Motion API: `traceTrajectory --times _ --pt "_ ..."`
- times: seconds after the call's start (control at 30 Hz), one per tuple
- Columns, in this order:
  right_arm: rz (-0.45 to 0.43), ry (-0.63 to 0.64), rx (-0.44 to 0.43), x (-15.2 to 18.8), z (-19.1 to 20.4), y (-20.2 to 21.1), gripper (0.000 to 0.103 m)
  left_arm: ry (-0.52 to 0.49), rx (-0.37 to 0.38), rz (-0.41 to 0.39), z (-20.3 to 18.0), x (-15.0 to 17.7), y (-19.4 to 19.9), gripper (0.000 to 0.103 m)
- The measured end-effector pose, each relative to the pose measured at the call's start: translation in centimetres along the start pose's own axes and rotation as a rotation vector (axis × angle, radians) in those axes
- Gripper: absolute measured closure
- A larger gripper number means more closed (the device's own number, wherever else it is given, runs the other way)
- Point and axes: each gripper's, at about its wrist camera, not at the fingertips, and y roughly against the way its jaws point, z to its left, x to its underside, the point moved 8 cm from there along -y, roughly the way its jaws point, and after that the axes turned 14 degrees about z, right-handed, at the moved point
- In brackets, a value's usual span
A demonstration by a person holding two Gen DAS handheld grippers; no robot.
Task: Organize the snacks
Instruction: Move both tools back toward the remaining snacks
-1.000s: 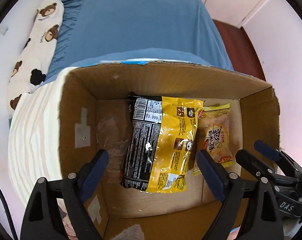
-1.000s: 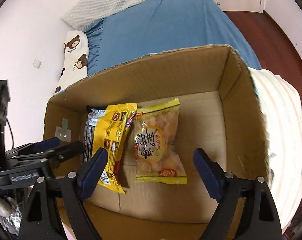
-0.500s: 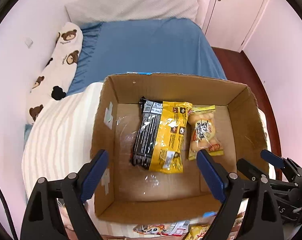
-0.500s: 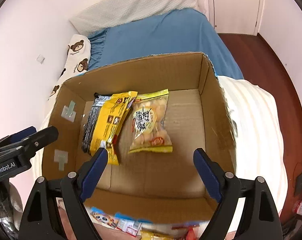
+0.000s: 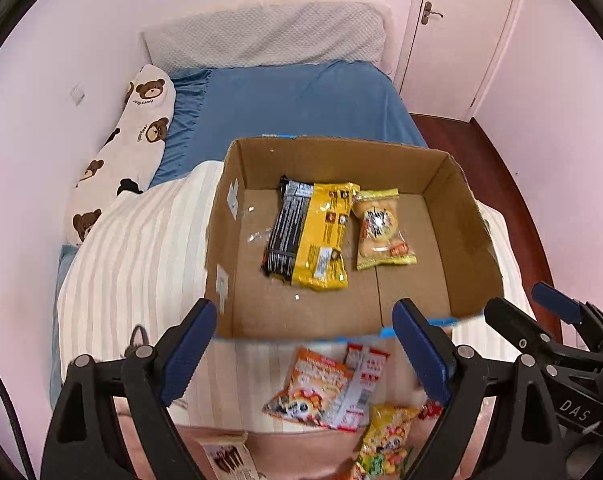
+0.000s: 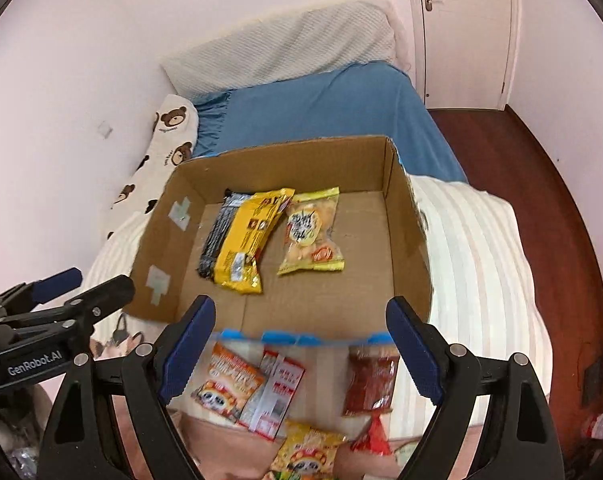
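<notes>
Both tools are empty: the left hand-held gripper [image 5: 303, 356] has its blue-padded jaws spread wide with nothing between them, and the right hand-held gripper [image 6: 301, 356] stands just as wide and just as bare. Both tilt down over the near rim of the open brown cardboard box [image 5: 441, 172], which I take as the landmark; that stance suits a choice of the next packet, since the loose snacks lie just outside the near wall of the box, below the spread jaws. Nearest that wall lie an orange foil packet with cartoon faces [image 6: 227, 384], a white and red flat packet [image 6: 279, 392] overlapping its edge, and a dark red clear-fronted packet [image 6: 371, 380] a little apart from them; farther from the box sits a yellow cartoon-printed bag [image 6: 307, 454]. Inside the box, towards its far wall, a black and yellow glossy wrapper [image 5: 309, 236] lies flat beside a small clear bag of pale round crackers with a yellow border [image 5: 381, 232], edges nearly touching, probably laid side by side to leave the near part of the box floor free for more. The box rests on a cream striped quilt [image 5: 133, 256] on a bed with a blue sheet [image 5: 301, 100]. The packets look light, crinkly and slippery, so a pinch on a sealed edge seems wisest.
</notes>
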Motion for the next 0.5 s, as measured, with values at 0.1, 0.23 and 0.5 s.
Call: traceTrajectory --times 0.1,0.23,0.5 --pt "0.020 -0.027 -0.016 2.1 -0.4 0.5 0.014 0.025 0.010 0.003 0.4 1.8 0.3 0.013" --pt "0.096 -0.081 -0.045 5.8 -1.4 -0.9 0.014 0.097 0.027 0.047 2.1 5.6 -1.2 0.013" --pt "0.306 -0.223 -0.114 14.3 -3.3 -7.3 0.014 0.233 0.014 0.248 7.6 15.3 -7.6 0.013"
